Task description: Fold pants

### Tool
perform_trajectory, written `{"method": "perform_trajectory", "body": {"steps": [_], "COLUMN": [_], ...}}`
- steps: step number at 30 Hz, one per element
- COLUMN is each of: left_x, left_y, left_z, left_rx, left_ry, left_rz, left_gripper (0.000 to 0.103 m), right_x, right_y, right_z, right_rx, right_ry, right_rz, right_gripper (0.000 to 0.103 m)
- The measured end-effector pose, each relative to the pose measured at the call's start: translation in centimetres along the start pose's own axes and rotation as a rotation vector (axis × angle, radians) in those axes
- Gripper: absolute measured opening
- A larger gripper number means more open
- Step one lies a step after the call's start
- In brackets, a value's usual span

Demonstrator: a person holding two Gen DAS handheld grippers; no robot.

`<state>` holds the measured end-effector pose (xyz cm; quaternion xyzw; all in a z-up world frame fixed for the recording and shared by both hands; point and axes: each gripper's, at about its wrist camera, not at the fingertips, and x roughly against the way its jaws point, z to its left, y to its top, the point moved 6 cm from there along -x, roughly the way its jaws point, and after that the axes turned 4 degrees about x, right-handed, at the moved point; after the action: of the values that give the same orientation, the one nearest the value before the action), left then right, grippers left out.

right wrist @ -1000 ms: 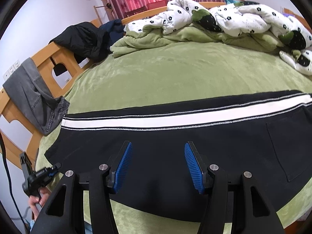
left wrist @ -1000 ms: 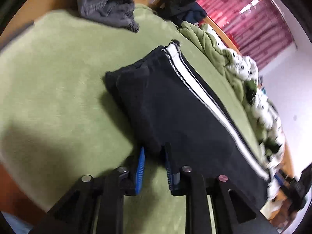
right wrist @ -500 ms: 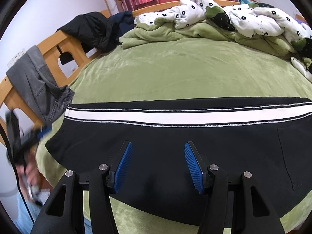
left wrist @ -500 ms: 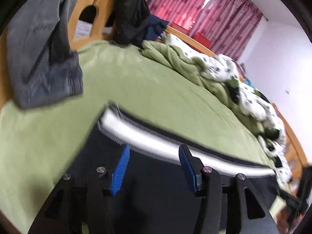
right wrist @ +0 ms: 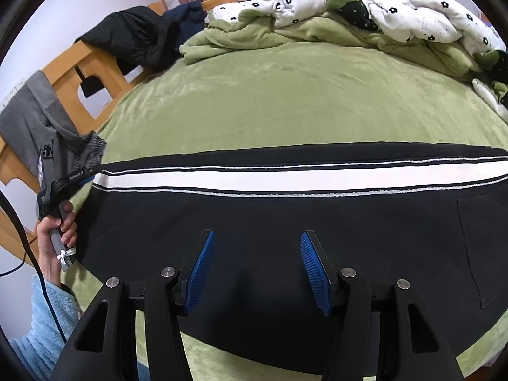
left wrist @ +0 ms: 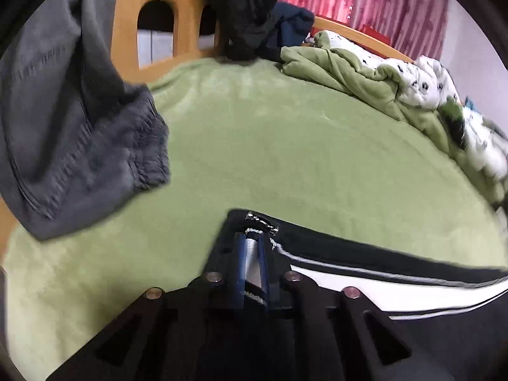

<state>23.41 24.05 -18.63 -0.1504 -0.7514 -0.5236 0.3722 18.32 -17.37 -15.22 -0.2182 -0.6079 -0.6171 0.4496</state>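
Black pants (right wrist: 285,216) with a white side stripe lie stretched across the green bed (right wrist: 285,95), folded lengthwise. My left gripper (left wrist: 252,254) is shut on the pants' hem end at the stripe (left wrist: 365,282); it also shows at the left of the right wrist view (right wrist: 85,176), held in a hand. My right gripper (right wrist: 257,254) is open and empty, low over the middle of the pants, near their front edge. A back pocket (right wrist: 482,247) shows at the right.
Grey pants (left wrist: 73,120) hang over the wooden bed frame (left wrist: 127,31) at the left. A black jacket (right wrist: 133,38) lies on the frame. A green blanket and a flowered white duvet (right wrist: 365,9) are heaped at the bed's far side.
My left gripper was open over the pants' hem; it has now shut on the hem end at the stripe. My right gripper has stayed open over the pants.
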Motion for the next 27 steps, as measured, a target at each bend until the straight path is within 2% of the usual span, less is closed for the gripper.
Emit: {"method": "perform_trajectory", "body": {"steps": [3,5,6,8,9,10,12,13,14,15,16,17,19,23,24,25,26,27], "left_x": [3.2,3.5,2.7,1.5,1.5,1.7,2.1,2.2,2.3,2.4,2.6,2.8,2.4,0.1,-0.6,-1.2,-1.7,-1.9], "left_y": [1.4,2.4,2.5,2.1,1.8,1.7,1.5,1.5,1.4,1.3,1.2,1.1,1.2,0.5,0.2,-0.4,-0.5,-0.5], "left_z": [1.6,3.0,3.7,4.3,4.3,4.0,2.7,2.1,1.7,1.3,1.2,1.2,1.0,1.1,1.3,1.4,1.5,1.7], "left_rx": [0.087,0.082,0.089,0.163,0.203,0.211,0.163,0.131,0.103,0.080,0.056,0.038,-0.001,0.012,0.025,0.043,0.054,0.055], "left_ry": [-0.058,0.053,0.054,-0.064,-0.155,-0.208,-0.274,-0.279,-0.270,-0.254,-0.218,-0.187,-0.141,-0.109,-0.103,-0.115,-0.118,-0.099], "left_rz": [-0.144,-0.189,-0.156,-0.072,-0.054,-0.050,-0.021,-0.009,-0.002,-0.003,-0.017,-0.040,-0.051,0.040,0.063,0.083,0.094,0.086], "left_gripper": [0.002,0.002,0.002,0.002,0.002,0.002,0.003,0.006,0.021,0.045,0.057,0.063,0.063,0.063,0.059,0.051,0.042,0.028], "right_x": [-0.1,-0.3,-0.4,-0.6,-0.7,-0.7,-0.5,-0.3,-0.2,-0.3,-0.6,-0.9,-2.0,-4.0,-4.5,-4.9,-5.5,-6.0], "right_y": [0.0,0.0,0.0,0.1,0.2,0.3,0.9,1.3,1.8,2.4,2.9,3.3,4.3,6.1,6.5,6.8,7.2,7.3], "right_z": [-0.2,-0.3,-0.3,-0.2,-0.2,-0.2,0.0,0.0,0.0,-0.2,-0.5,-0.9,-1.9,-4.8,-5.4,-5.8,-6.5,-7.0], "right_rx": [0.003,-0.002,-0.003,0.006,0.017,0.036,0.085,0.111,0.145,0.199,0.223,0.234,0.269,0.312,0.319,0.325,0.340,0.355], "right_ry": [-0.016,-0.022,-0.021,-0.026,-0.035,-0.045,-0.068,-0.077,-0.082,-0.099,-0.127,-0.137,-0.134,-0.139,-0.137,-0.131,-0.122,-0.123], "right_rz": [0.000,0.002,0.005,0.010,0.010,0.007,-0.016,-0.032,-0.051,-0.083,-0.095,-0.096,-0.082,-0.078,-0.075,-0.073,-0.065,-0.060], "right_gripper": [0.056,0.056,0.056,0.056,0.056,0.056,0.056,0.056,0.056,0.057,0.059,0.060,0.060,0.060,0.060,0.060,0.060,0.060]}}
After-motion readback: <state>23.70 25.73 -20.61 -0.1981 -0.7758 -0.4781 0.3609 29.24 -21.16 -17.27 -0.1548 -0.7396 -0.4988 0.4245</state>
